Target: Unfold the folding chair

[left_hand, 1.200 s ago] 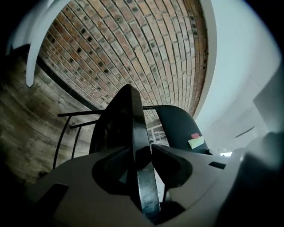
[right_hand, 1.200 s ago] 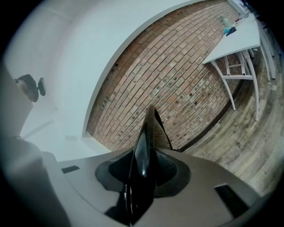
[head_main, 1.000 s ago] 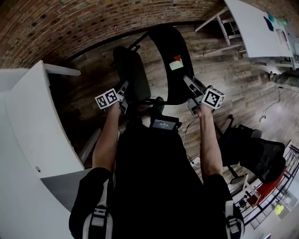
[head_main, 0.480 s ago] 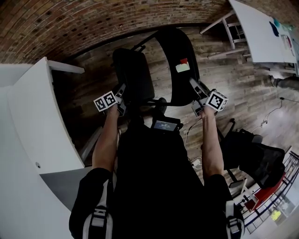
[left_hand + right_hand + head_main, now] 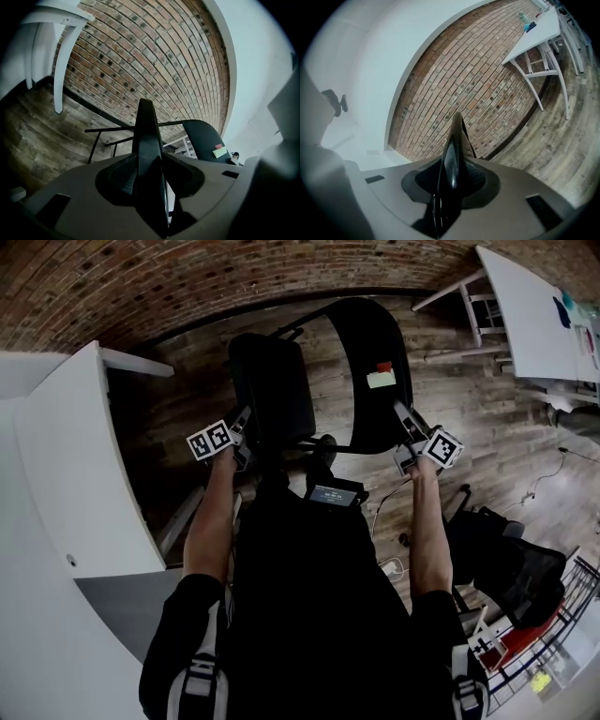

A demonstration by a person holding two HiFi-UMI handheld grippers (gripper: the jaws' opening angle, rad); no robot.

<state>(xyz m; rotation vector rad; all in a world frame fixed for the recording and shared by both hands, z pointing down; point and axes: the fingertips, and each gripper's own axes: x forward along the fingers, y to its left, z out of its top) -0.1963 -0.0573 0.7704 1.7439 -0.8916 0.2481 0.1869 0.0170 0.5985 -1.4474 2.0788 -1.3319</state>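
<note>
The folding chair (image 5: 356,343) stands on the wood floor (image 5: 487,418) just in front of the brick wall (image 5: 187,277), and I am on the side of it away from that wall. It is part-way open. Its two black panels lean apart, and bare floorboards show between them. The black tube frame (image 5: 112,127) runs out from them towards the wall.

I have the left gripper (image 5: 246,420) on the near edge of the smaller panel (image 5: 270,381), the end farthest from the wall. In the left gripper view the jaws are drawn in about halfway, and their pads press on either face of that thin dark edge. The panel rises straight up between them against the brickwork.

The right gripper (image 5: 401,414) has the near edge of the curved panel (image 5: 370,413) in the same way. Its jaws are also part closed and clamped on the slim black rim. The tip of that rim points up at the wall in the right gripper view.

A red and a pale paper note (image 5: 381,375) are stuck on the curved panel, on the face turned away from the wall.

A white table (image 5: 534,306) stands along the wall off to my right. Its legs are on the same floorboards, well apart from the chair.
</note>
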